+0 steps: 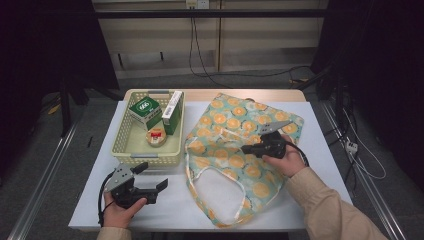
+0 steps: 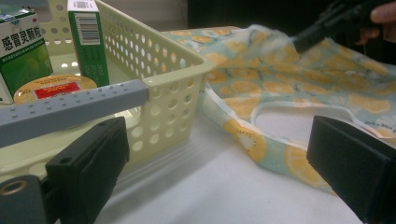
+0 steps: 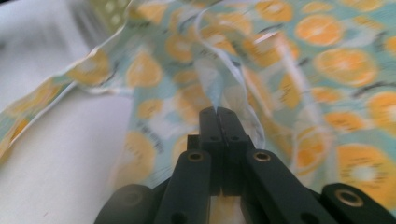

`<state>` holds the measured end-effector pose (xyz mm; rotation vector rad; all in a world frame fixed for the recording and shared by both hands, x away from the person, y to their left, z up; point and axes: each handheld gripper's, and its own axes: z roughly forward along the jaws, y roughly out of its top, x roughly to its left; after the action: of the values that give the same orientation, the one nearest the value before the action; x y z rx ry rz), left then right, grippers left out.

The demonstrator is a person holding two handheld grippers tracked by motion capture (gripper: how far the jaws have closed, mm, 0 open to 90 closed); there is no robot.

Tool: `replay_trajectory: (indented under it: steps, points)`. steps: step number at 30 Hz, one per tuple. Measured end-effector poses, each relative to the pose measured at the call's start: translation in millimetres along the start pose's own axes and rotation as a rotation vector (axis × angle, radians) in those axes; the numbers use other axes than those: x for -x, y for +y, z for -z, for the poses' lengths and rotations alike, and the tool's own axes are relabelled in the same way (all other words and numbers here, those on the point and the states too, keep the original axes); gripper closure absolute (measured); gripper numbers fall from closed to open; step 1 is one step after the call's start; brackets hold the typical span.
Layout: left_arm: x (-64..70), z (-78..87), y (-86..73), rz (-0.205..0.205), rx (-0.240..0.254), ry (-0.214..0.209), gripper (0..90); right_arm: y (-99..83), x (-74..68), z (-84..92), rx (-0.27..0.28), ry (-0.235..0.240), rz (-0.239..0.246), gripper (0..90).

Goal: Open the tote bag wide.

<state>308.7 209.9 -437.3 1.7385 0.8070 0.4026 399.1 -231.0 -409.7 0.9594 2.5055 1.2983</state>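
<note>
Two hands work at a white worktop (image 1: 90,200). The left gripper (image 1: 152,187), held low at the near left with its jaws spread wide and empty, points right toward one teal cloth tote bag printed with orange slices (image 1: 235,160). The right gripper (image 1: 246,148), wrist angled in from the right, reaches left over the bag, jaws pressed together; whether they pinch cloth cannot be told. One cream perforated plastic basket (image 1: 125,142) at far left holds two green-and-white cartons (image 1: 145,111) and one round tin (image 1: 156,136).

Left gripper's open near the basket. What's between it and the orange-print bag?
Nothing: bare white table lies between the left gripper and the bag. The left gripper view shows that gap; the basket stands off to one side.
</note>
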Motion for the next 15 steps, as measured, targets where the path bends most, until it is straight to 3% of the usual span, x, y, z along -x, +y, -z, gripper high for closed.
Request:
replay_trajectory:
  steps: [4, 8, 15]
  points:
    - [-0.4, -1.9, 0.2, 0.003, -0.001, -0.002, 5.5, 6.0, 21.4, 5.8, 0.02, -0.054, -0.045, 90.0]
    - [-0.2, -3.6, 0.4, 0.0, -0.004, -0.008, 5.5, 8.2, 38.8, 3.0, 0.012, -0.113, -0.057, 90.0]
    - [-2.0, -2.1, -1.0, 0.004, -0.005, -0.002, 5.5, -1.3, 62.1, -9.3, 0.003, -0.153, -0.105, 90.0]
